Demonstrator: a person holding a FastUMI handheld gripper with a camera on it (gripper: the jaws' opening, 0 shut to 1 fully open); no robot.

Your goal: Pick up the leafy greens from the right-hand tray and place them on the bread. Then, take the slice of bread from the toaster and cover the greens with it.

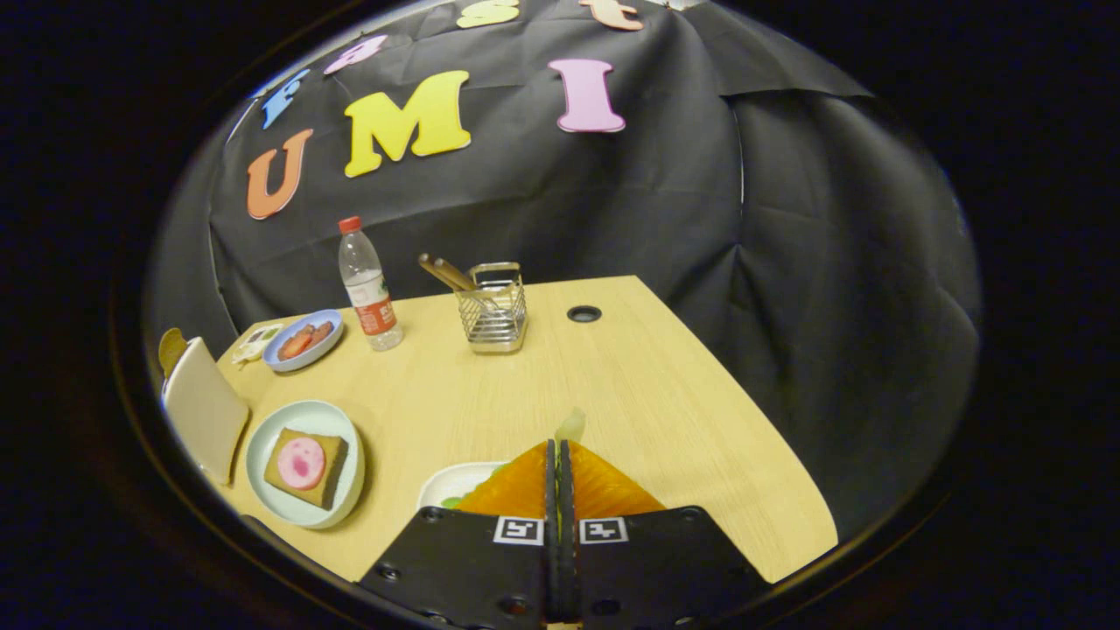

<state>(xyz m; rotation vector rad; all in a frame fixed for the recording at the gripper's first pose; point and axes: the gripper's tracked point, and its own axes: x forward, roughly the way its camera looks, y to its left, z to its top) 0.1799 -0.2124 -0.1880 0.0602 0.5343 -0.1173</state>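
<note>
My gripper (558, 443) is shut, its fingers pressed together over the white tray (442, 482). A pale green leaf of the leafy greens (571, 426) pokes out past the fingertips, pinched between them, and a bit more green shows at the tray's edge beside the left finger. To the left, a slice of bread (331, 473) topped with a pink round slice lies on a pale green plate (262, 437). Further left stands a cream toaster (203, 409) with a slice of bread (171, 347) sticking up from it.
On the light wood table (647, 394), far back, stand a water bottle (367, 289), a wire holder with chopsticks (493, 308) and a blue plate of food (303, 340). A cable hole (584, 313) lies near the far edge. The table's right edge runs diagonally close by.
</note>
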